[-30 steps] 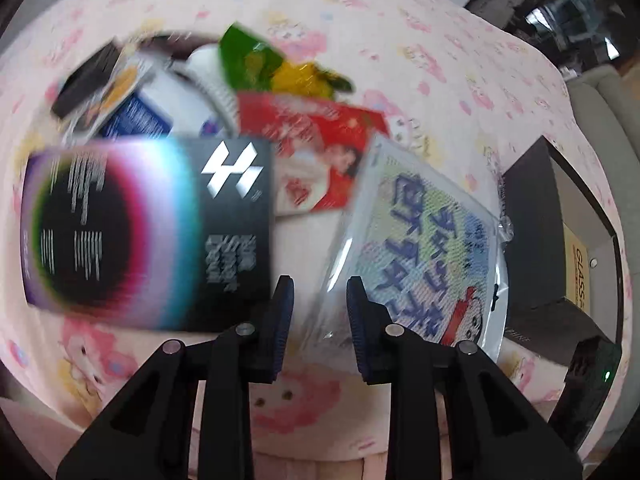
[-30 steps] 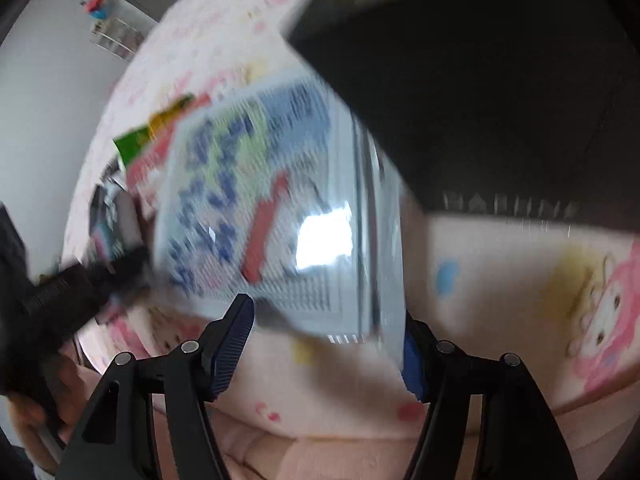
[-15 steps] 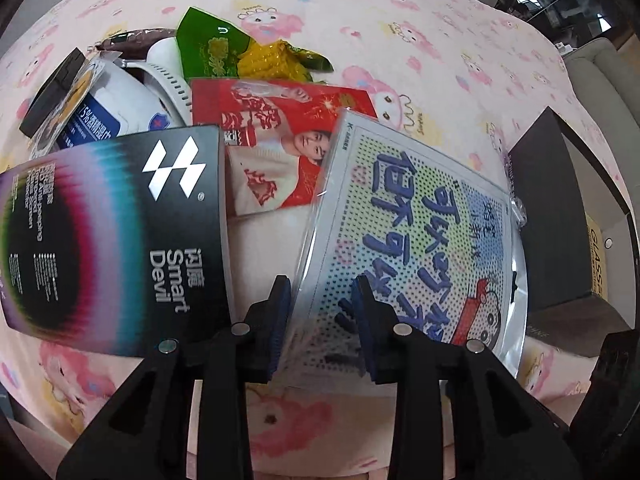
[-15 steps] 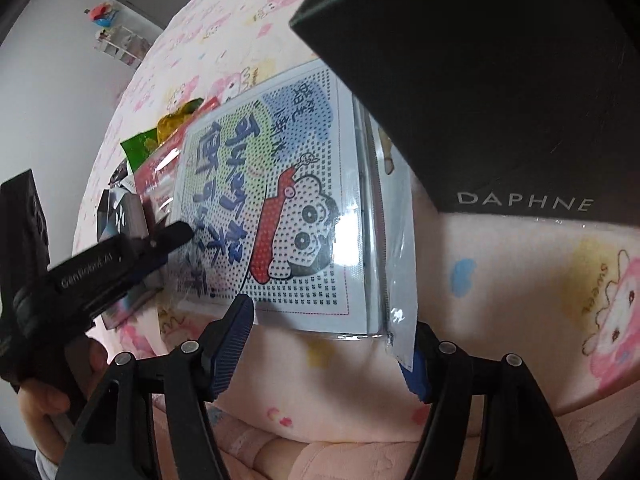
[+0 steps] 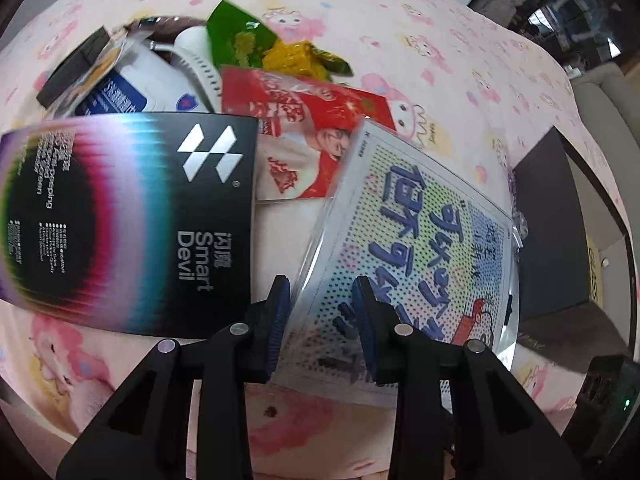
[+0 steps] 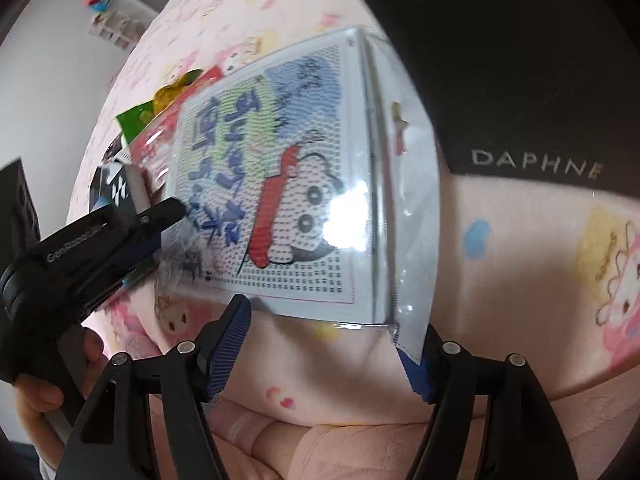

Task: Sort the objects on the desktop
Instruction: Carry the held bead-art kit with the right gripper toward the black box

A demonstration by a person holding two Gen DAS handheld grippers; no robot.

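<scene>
- A plastic-sleeved bead-art kit (image 5: 416, 248), printed with blue characters and a cartoon panda, lies tilted across the lower right of the left wrist frame, its near corner raised between the two fingers of the left gripper (image 5: 322, 326).
- The left gripper's blue-padded fingers (image 5: 278, 320) stand a little apart on either side of that corner; whether they actually pinch it cannot be told from this view.
- In the right wrist frame, the left gripper (image 6: 168, 216) reaches in from the left edge, its tip at the kit's left border, blurred where the two meet.
- The right gripper (image 6: 332, 344) sits at the bottom of its frame, fingers spread wide, with the kit's (image 6: 280, 184) near edge just above them and the sleeve's corner hanging by the right pad (image 6: 416, 376).
- A black box (image 6: 520, 80) lettered DAPHNE fills the upper right of the right wrist frame, just beside the kit; the same box (image 5: 552, 232) shows at the right edge of the left wrist frame.
- A black Smart Devil package (image 5: 128, 224) lies at centre left, near the kit but apart from it.
- A red printed packet (image 5: 304, 136) lies partly under the kit's upper corner, with a green and yellow snack bag (image 5: 264, 48) and a white pouch with a blue label (image 5: 128, 84) toward the upper left.
- All rest on a pink cartoon-print cloth (image 5: 440, 40).
</scene>
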